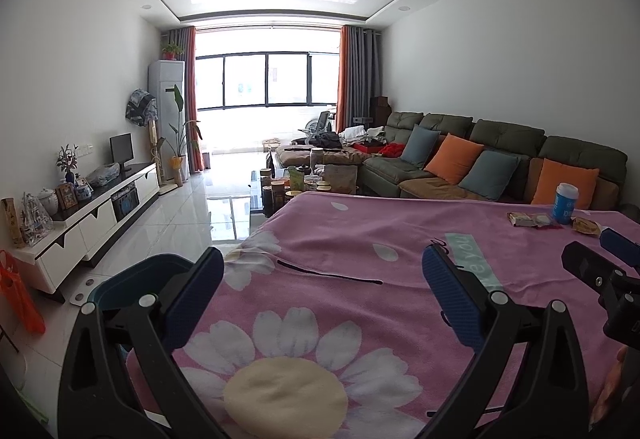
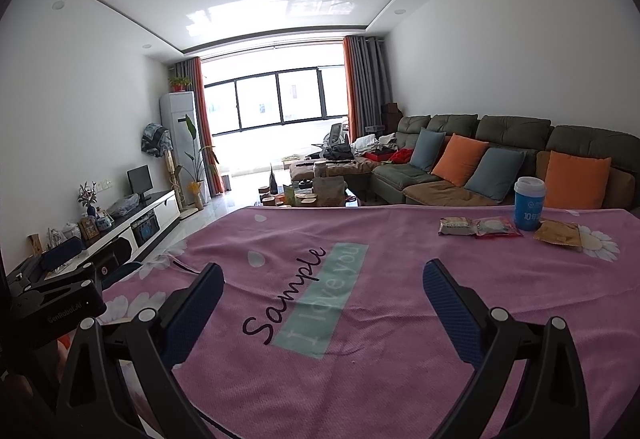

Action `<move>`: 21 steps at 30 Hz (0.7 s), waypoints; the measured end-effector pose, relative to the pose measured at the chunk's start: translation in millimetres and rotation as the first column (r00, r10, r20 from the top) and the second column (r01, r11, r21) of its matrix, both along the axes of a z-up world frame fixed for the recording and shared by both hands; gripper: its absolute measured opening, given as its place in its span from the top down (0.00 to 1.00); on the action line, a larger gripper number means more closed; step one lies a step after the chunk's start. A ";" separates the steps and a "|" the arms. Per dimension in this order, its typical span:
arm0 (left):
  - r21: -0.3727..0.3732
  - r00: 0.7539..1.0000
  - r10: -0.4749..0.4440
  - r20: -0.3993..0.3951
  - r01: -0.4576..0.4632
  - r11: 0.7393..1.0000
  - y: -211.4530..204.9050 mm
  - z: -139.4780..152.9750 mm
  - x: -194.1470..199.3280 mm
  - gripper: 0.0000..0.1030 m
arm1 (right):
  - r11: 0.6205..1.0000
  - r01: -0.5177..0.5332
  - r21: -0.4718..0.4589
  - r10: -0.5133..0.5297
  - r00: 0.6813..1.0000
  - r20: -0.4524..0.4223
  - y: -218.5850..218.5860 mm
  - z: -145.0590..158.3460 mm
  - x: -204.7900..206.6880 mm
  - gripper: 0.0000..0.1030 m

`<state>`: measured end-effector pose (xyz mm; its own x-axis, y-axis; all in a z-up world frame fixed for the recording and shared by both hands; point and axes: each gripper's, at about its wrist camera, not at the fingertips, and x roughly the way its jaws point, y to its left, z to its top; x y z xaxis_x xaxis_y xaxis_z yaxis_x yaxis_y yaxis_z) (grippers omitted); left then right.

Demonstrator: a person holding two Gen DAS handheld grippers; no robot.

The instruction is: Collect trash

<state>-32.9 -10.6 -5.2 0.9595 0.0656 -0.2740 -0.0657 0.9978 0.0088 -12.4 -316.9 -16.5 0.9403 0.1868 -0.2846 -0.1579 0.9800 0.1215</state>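
Pink cloth: a flowered pink blanket covered the table, and both tools hung low over its near edge.
Left gripper: the left gripper had its jaws spread wide with nothing between them, near the table's left edge.
Right gripper: the right gripper was likewise gaping and empty, above the printed lettering at mid-table.
Bin: a dark teal bin stood on the floor just beside the table's near left corner; only part of its rim showed behind the left finger, so its contents could not be told.
Trash: all of it lay toward the far right corner, well apart from both tools. A brown wrapper touched a red-and-white packet; a tan packet lay just right of them.
Cup: a blue cup with a white lid stood upright behind the packets, lid on, contents hidden.
Step in hand: by my reading, the start of collecting, as nothing was gripped.
Next move: probably the right tool must reach across to the far right corner, come down flat on a thin wrapper and pinch it without snagging the blanket, then carry it back to the bin.
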 end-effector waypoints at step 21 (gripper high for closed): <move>-0.001 1.000 0.018 -0.005 -0.018 1.000 2.1 -2.0 -0.1 0.05 | 1.000 -0.002 0.001 0.002 1.000 -0.004 3.2 -0.9 0.9 0.06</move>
